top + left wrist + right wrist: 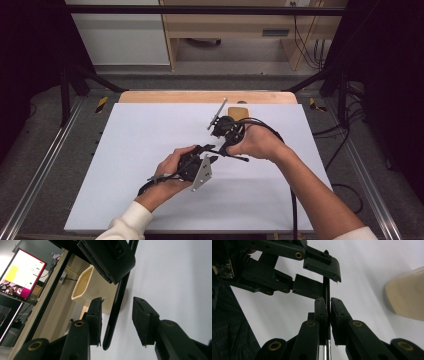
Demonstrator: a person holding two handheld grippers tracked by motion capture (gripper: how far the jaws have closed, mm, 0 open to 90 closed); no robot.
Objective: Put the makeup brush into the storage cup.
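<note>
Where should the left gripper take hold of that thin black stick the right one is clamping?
Grip the thin black stick on its bare length past the right gripper, from the side: the open left gripper already straddles that slim shaft.

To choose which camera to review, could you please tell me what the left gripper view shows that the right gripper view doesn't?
Left gripper view: a lit monitor and the beige container's open mouth. Right gripper view: the right gripper shut on the thin black rod, and the rod's silver lower part. Both: the rod, the left gripper open around it, the container and the white table.
</note>
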